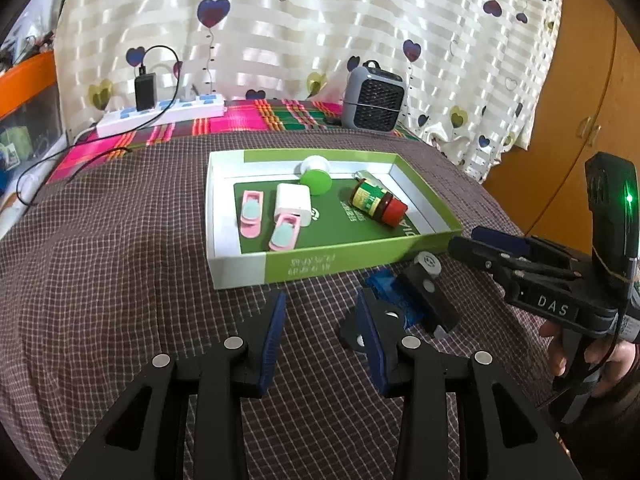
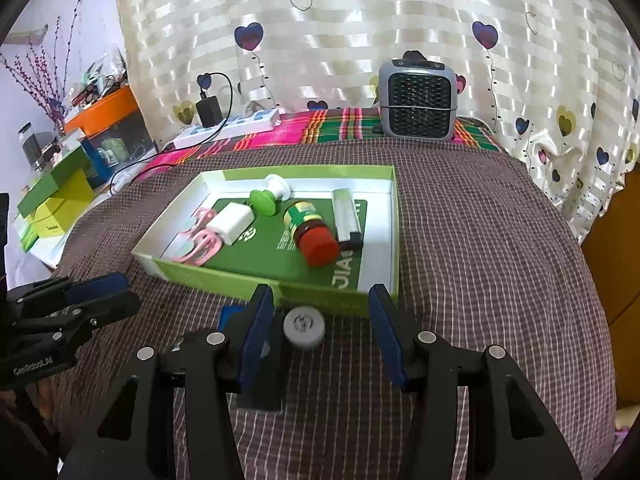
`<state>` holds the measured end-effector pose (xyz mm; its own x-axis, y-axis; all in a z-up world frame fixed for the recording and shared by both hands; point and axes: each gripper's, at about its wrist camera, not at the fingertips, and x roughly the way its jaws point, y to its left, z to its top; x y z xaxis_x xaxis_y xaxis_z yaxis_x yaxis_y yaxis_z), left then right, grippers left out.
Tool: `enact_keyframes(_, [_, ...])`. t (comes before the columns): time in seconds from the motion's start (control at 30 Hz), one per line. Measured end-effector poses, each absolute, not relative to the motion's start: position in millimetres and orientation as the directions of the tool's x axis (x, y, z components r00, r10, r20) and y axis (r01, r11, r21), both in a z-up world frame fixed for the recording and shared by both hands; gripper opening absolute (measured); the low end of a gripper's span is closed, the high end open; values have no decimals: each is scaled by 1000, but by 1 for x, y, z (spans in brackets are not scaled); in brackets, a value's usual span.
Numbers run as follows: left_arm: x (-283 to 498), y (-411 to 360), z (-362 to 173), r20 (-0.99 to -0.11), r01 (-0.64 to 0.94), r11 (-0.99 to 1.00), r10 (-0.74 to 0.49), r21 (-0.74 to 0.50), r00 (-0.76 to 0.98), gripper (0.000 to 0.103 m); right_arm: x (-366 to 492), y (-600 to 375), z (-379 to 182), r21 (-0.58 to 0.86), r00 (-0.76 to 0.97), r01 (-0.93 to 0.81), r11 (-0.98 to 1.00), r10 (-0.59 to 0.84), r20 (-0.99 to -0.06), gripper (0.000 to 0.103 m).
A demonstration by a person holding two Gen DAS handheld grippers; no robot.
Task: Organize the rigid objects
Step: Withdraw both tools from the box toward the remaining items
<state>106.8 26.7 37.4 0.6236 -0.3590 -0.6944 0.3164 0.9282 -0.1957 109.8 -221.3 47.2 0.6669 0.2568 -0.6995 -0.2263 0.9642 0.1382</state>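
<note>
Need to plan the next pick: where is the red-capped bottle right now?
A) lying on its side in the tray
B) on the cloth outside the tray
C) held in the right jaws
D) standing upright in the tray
A: the bottle lies on its side in the tray, red cap toward the camera.

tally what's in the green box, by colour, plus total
Inside the green box:
Pink: 2, clips
White: 2, charger block, round white piece
Green: 1, disc
Red-capped: 1, bottle
Silver: 1, bar
Total: 7
</note>
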Motion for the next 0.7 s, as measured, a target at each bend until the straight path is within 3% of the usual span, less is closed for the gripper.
enact_keyframes(0.47, [91, 28, 28, -702, 315, 922, -378, -225, 603, 41, 88, -213, 25, 226, 603, -264, 938, 343, -720, 51])
enact_keyframes(0.7, [89, 31, 25, -700, 317, 916, -394, -246, 596, 41, 88, -203, 16, 195, 576, -279, 940, 326, -749, 51])
